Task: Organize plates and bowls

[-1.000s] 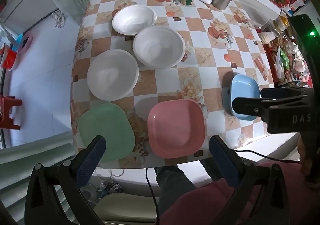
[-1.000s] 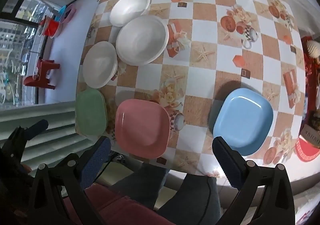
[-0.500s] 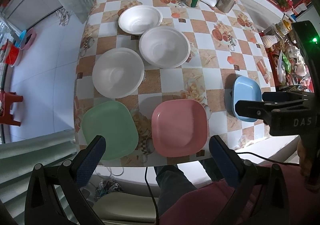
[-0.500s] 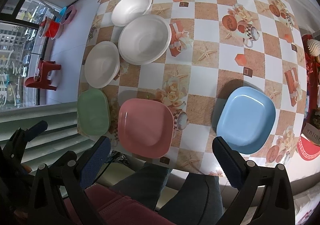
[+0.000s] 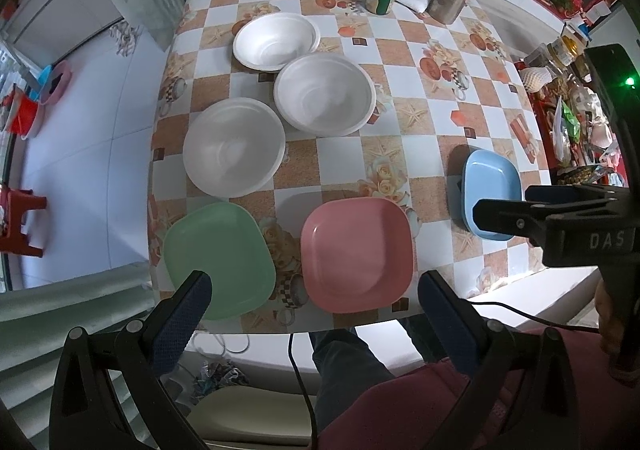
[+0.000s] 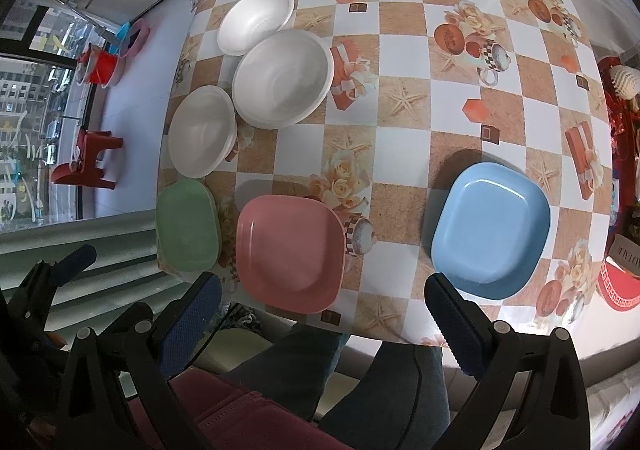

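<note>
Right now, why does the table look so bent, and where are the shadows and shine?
Left wrist view: the fisheye lens bows the checked table; the pink plate throws a soft shadow to its upper left. Right wrist view: same bulge, a glossy streak on the blue plate, dark corners around the round image.

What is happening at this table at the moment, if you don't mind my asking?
A seated person holds a two-finger gripper in each hand above a checked tablecloth. Both the left gripper and the right gripper are open and empty. Nothing is stacked yet: three white round bowls lie in a diagonal line, with a green square plate, a pink square plate and a blue square plate near the table's front edge.
</note>
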`<state>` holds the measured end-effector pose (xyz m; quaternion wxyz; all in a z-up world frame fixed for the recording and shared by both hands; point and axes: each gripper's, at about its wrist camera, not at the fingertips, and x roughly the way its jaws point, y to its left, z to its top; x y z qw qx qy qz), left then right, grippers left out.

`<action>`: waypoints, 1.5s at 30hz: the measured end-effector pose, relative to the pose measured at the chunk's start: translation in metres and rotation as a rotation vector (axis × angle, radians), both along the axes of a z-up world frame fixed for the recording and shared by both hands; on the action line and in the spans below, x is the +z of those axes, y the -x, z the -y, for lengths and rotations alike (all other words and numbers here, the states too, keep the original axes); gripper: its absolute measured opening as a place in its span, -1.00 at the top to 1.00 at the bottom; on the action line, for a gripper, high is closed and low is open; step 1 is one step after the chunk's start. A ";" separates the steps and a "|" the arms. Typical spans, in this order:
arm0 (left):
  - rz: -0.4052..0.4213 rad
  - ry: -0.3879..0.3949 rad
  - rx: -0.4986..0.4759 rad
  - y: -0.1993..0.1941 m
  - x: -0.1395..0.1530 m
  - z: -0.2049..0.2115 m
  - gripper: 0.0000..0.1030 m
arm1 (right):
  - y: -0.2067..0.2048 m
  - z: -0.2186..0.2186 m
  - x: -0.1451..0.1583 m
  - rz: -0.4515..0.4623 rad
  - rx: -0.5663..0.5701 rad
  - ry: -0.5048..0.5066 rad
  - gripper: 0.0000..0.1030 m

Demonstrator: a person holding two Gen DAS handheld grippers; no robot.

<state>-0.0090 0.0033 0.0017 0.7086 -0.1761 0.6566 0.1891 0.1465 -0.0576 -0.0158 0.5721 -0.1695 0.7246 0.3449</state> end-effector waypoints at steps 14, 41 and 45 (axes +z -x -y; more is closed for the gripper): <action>-0.021 -0.003 0.002 0.002 0.000 0.002 -1.00 | -0.001 0.007 -0.003 -0.011 -0.026 -0.010 -0.98; -0.154 0.037 0.083 0.018 -0.063 -0.027 -1.00 | 0.009 0.025 -0.043 -0.095 -0.051 0.093 -0.98; -0.169 0.025 0.066 0.016 -0.082 -0.026 -1.00 | 0.018 0.028 -0.063 -0.115 -0.043 0.130 -0.98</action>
